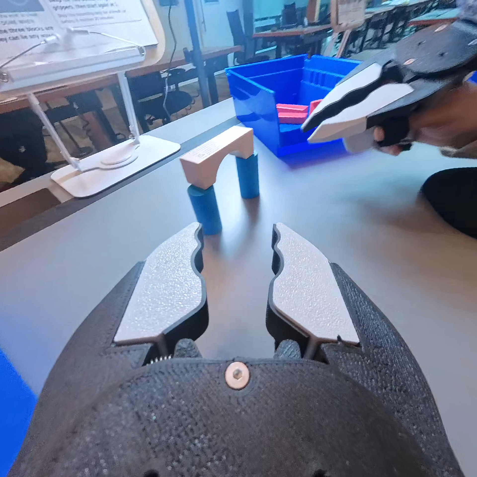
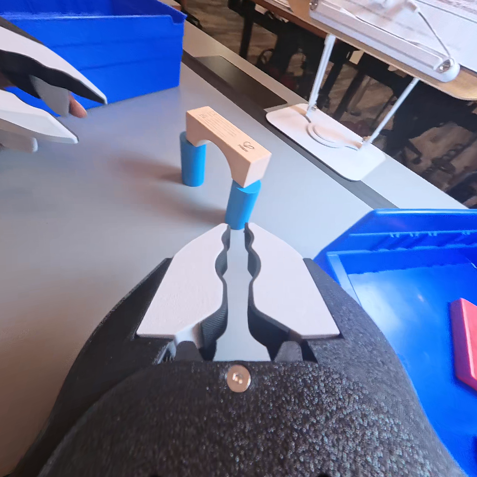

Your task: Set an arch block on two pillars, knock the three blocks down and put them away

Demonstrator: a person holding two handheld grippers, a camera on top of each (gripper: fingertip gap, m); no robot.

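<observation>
A pale wooden arch block [image 1: 219, 152] rests across two upright blue pillars, one near [image 1: 205, 211] and one far [image 1: 247, 175], on the grey table [image 1: 335, 232]. My left gripper [image 1: 237, 227] is open and empty, with its tips just short of the near pillar. My right gripper [image 2: 237, 227] has only a narrow gap between its fingers and holds nothing. The arch [image 2: 227, 139] and its pillars [image 2: 241, 206] [image 2: 192, 165] stand beyond its tips. The left wrist view shows the right gripper [image 1: 308, 133] raised in front of a blue bin, clear of the blocks.
A blue bin [image 1: 255, 103] with red blocks [image 1: 291, 113] stands behind the arch, and shows in the right wrist view [image 2: 387, 232] with a red block [image 2: 464, 343]. A second blue bin [image 2: 116, 38] stands behind the left gripper [image 2: 91, 121]. A white document stand [image 1: 116, 160] is at the table's edge. My right fingertips sit around 15 cm from my left ones.
</observation>
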